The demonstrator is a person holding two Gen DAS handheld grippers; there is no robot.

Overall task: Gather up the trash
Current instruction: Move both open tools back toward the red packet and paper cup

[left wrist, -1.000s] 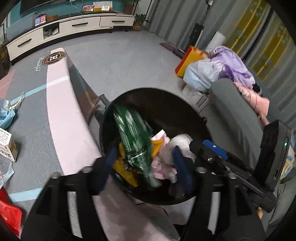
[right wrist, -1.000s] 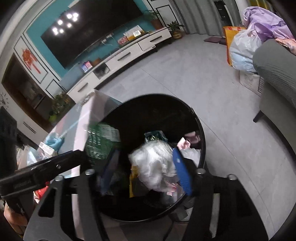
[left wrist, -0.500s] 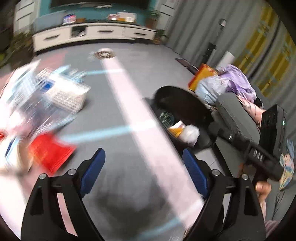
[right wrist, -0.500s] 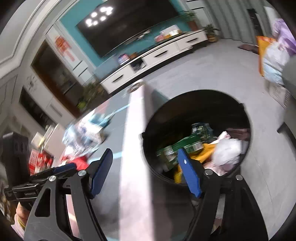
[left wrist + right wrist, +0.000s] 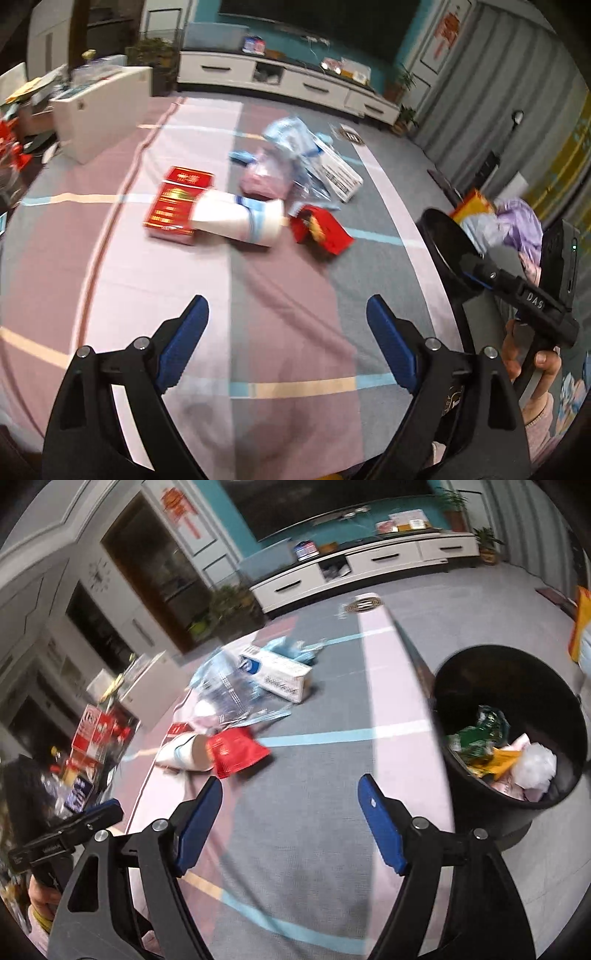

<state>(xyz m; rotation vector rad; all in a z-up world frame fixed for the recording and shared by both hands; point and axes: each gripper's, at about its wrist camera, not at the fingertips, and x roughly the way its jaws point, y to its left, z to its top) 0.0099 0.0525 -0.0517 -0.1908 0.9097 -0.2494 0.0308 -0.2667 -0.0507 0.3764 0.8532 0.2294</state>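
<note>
My left gripper (image 5: 286, 301) hangs open over the striped tablecloth (image 5: 122, 266), nothing between its blue fingers. Ahead of it lie a red box (image 5: 177, 206), a tipped white paper cup (image 5: 236, 221), a red wrapper (image 5: 319, 230), a pink bag (image 5: 264, 181) and a white carton (image 5: 338, 173). My right gripper (image 5: 290, 779) is also open and empty, near the red wrapper (image 5: 238, 751) and the cup (image 5: 184, 755). To its right the black bin (image 5: 509, 679) holds a green wrapper (image 5: 476, 734) and a crumpled white bag (image 5: 535, 766).
Crinkled clear-blue plastic (image 5: 225, 690) and the carton (image 5: 277, 674) lie farther back. A white box (image 5: 99, 110) stands at the table's far left, with cluttered red packs (image 5: 99, 734) beyond. The bin (image 5: 447, 251) stands off the table's right edge. A hand (image 5: 532, 362) grips the other tool.
Both grippers swung left from above the bin to over the table and opened wider. The green wrapper and the white bag, earlier between their fingers, now lie in the bin.
</note>
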